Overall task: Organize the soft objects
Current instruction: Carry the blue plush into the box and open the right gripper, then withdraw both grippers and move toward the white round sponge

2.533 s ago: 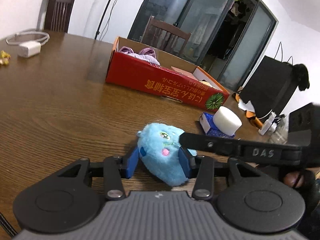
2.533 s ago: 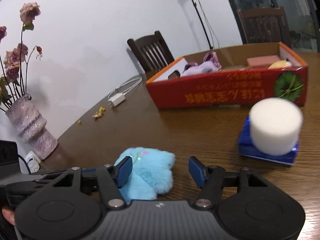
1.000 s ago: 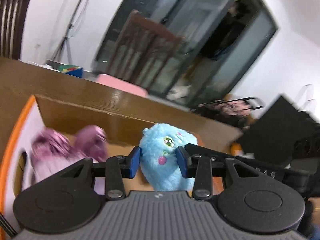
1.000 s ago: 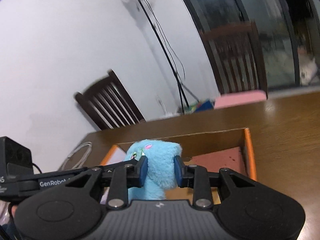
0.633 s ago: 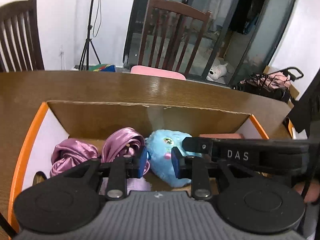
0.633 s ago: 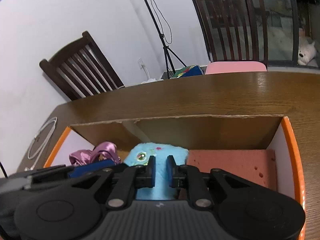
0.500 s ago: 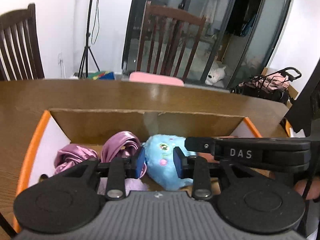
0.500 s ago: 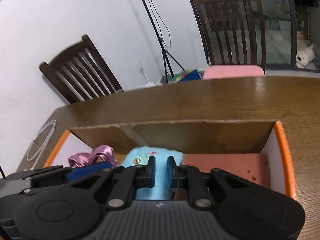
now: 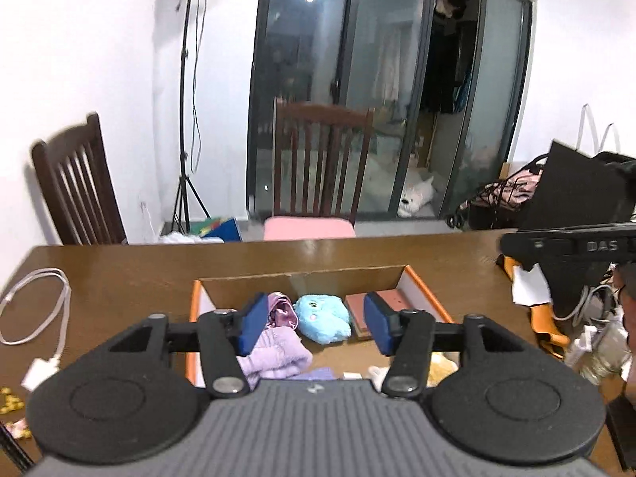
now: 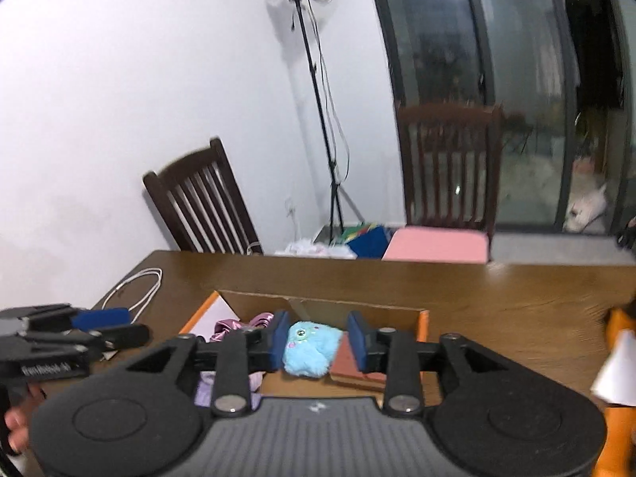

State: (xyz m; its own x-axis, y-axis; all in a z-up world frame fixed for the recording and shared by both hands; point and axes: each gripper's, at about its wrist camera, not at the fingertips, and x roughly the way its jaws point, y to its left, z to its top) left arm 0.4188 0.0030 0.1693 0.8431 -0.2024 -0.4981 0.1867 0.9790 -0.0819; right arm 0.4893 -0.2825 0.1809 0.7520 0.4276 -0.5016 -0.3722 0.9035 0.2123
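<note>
Blue plush toy [image 9: 322,318] in cardboard box [image 9: 422,292], both grippers spread, empty.
Left gripper [image 9: 314,322] and right gripper [image 10: 317,342] above box; purple cloth [image 9: 274,348] at toy's 8 o'clock, brown sponge [image 9: 359,312] at 3.

A white cable [image 9: 31,306] with its charger [image 9: 39,371] lay at the table's [image 9: 119,274] left edge. Two chairs [image 9: 322,159] stood beyond the far side, a light stand [image 9: 187,119] between them, glass doors [image 9: 357,79] behind
</note>
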